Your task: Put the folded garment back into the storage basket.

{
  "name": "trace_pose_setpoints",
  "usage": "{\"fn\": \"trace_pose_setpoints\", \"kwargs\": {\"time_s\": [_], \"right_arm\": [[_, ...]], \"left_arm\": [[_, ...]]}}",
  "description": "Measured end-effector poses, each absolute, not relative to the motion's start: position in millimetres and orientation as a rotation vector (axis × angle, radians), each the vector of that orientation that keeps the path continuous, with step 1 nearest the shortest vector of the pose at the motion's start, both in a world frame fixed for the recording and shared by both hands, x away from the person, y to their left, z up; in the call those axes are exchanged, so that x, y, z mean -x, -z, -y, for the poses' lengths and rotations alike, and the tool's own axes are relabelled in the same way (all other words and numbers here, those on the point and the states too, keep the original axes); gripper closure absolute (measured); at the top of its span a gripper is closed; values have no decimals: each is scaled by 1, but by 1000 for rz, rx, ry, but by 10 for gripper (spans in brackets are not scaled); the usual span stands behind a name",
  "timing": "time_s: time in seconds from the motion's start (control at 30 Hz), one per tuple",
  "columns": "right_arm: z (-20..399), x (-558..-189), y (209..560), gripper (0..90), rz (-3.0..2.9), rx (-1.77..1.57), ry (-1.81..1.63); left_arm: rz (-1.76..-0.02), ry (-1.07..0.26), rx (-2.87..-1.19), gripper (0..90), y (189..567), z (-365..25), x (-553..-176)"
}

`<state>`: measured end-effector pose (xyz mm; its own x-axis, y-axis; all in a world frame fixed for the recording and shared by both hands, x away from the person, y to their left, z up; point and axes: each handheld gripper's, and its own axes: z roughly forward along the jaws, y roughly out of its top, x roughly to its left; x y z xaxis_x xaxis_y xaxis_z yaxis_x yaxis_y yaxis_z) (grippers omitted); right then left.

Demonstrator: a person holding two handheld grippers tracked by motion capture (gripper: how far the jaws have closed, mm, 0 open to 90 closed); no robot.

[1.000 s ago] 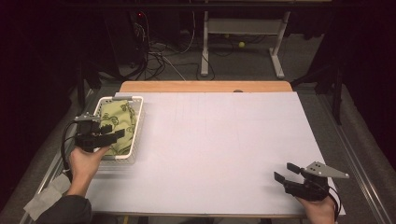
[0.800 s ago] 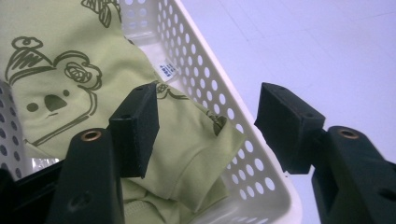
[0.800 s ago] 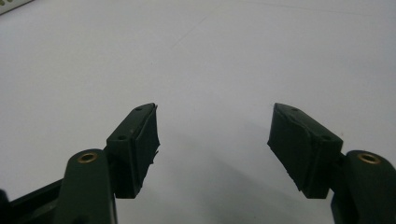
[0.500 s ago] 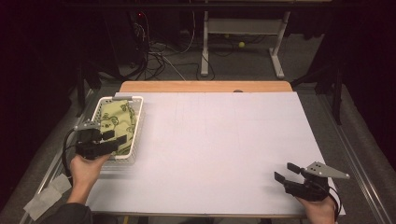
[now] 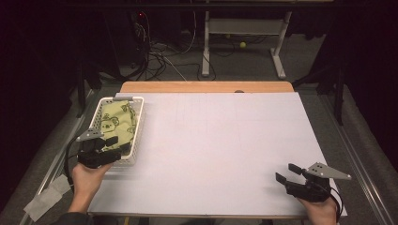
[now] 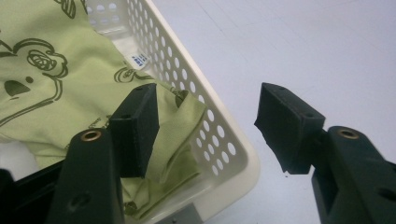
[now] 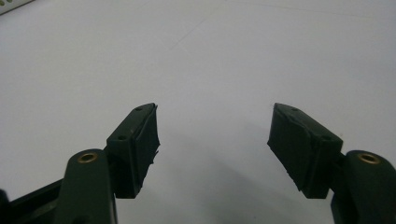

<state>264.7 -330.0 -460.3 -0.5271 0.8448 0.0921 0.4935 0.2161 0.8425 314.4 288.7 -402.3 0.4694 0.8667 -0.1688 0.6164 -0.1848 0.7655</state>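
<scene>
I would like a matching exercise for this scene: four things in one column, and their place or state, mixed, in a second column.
1. green cloth
2. white basket
3. left gripper
4. right gripper

a. open, over bare table near the front right corner
b. lies inside the basket
c. open, jaws astride the basket's near corner
d. stands at the table's left edge

Pairs: 1-b, 2-d, 3-c, 4-a

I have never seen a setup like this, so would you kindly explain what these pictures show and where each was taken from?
A person at a table holds a two-fingered hand tool in each hand. The high view looks down from above. The other two come from small cameras riding on each tool, looking along its black fingers. The left gripper is open, its fingers astride the corner of a white perforated basket containing a green printed cloth. The right gripper is open over bare tabletop. Neither holds anything.
</scene>
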Motion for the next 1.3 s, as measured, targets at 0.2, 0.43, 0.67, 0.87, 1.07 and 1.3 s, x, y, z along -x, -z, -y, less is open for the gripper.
{"fn": "trace_pose_setpoints", "kwargs": {"time_s": [0.2,0.43,0.67,0.87,1.07,1.3], "right_arm": [[330,-264,460,336,-2110,-1239,-1236],[330,-264,460,336,-2111,-1239,-1236],[330,-264,460,336,-2109,-1240,-1237],[330,-264,460,336,-2108,-1246,-1236],[330,-264,460,336,-2108,-1245,-1234],[330,-264,460,336,-2106,-1249,-1241]], "left_arm": [[-1232,-390,-1901,365,407,-287,-307],[-1229,-395,-1898,366,412,-288,-298],[-1223,-405,-1893,366,417,-290,-289],[-1210,-410,-1878,366,421,-293,-281],[-1199,-426,-1860,366,425,-296,-273],[-1179,-451,-1867,366,425,-293,-264]]}}
